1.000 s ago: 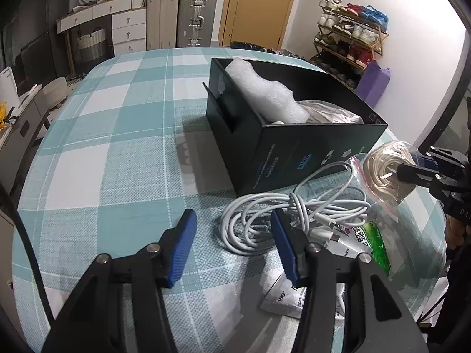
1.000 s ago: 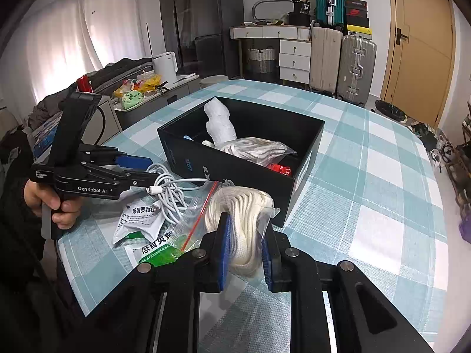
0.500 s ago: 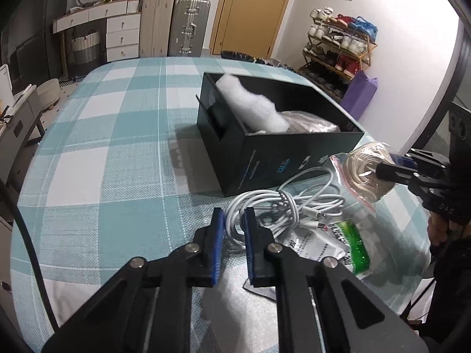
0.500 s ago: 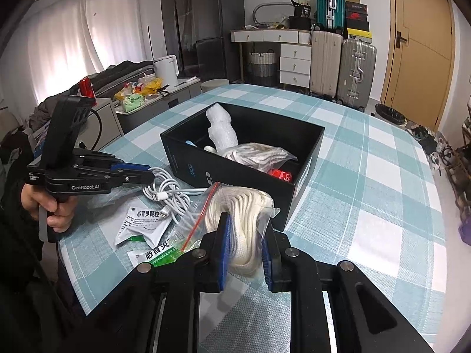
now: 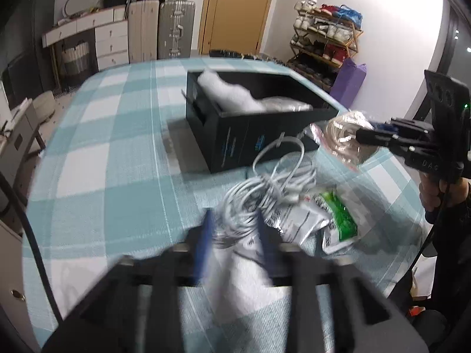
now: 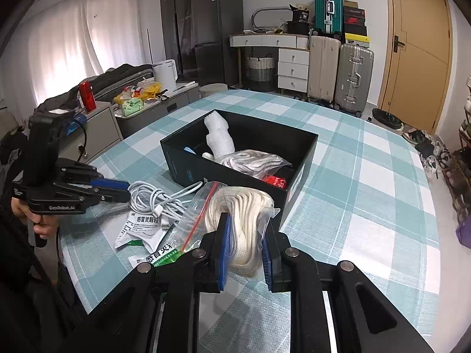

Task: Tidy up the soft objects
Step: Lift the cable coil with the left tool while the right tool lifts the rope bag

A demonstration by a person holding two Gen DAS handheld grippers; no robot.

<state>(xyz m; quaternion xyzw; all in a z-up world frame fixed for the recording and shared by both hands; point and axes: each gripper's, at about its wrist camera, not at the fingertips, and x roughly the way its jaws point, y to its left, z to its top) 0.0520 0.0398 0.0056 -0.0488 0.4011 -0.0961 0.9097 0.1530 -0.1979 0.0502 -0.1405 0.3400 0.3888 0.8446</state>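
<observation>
While opening over the white charger cable, left claw blurred at lower centre of its own view, jaws parting with loops of cable between them but no pad visibly pressing; seen from the right wrist view at middle left, reaching in from the frame edge toward the same coil, a hand below on the grip

Right claw narrowed down tight on a zip bag of cream cord, at lower centre of that view, bag bulging above the blue pads and hanging just in front of the black box; same bag at right of the left wrist view, beside the box's near right corner

Black box at frame centre on the checked worktop, already holding bubble wrap and another bagged bundle; medicine sachets lying under and beside the cable

Risks, as a judgement: cable likely to slip free or trail if lifted by a few loops only, dragging a sachet or snagging the box edge; plug end swinging loose; zip bag liable to slide out of the pinch, being slick plastic held low on its bulge; both claws near each other over the same pile, so a clash possible

Pose: both tools angled downward toward the worktop, left coming in from the left of the pile, right from the near side
</observation>
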